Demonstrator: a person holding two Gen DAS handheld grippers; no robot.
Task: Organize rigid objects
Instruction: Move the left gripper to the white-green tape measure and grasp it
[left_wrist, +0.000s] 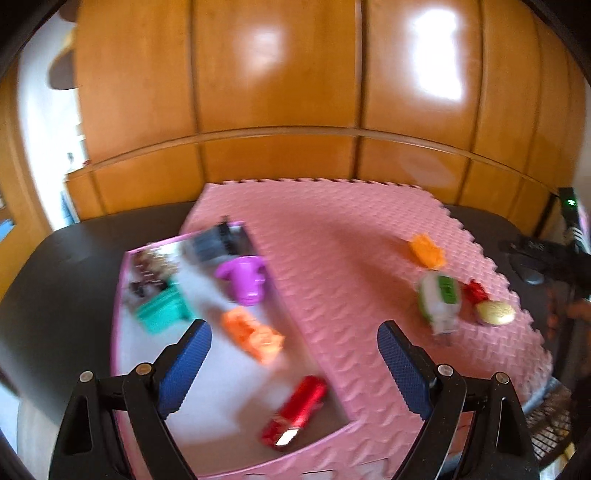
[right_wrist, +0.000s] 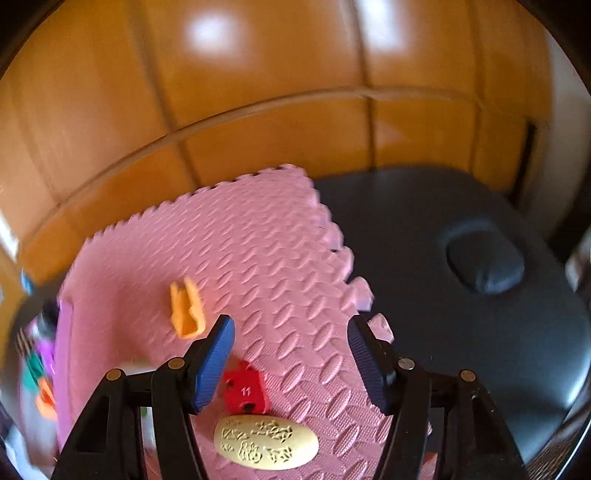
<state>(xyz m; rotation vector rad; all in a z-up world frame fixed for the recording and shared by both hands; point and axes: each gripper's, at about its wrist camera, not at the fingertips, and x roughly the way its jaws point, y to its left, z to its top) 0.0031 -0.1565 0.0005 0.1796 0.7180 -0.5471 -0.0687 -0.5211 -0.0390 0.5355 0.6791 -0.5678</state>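
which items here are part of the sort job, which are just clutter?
Job:
pink box, holding purple piece, teal piece, orange piece, red cylinder
on mat: orange clip, red block, gold oval, green-white toy

Lying about:
pink mat
black table
wood panels

The middle of the pink foam mat (left_wrist: 332, 258) lay bare, a wide lane between the pink box (left_wrist: 122, 295) and the loose pieces. The box floor was crowded by an orange piece (left_wrist: 255, 336), a red cylinder (left_wrist: 299, 410) and a purple fitting (left_wrist: 243, 280). A gold oval (right_wrist: 266, 441) and red block (right_wrist: 243, 391) lay below the empty, parted right tongs (right_wrist: 291, 365). The dark worktop (right_wrist: 424, 229) beyond the mat's edge was open.
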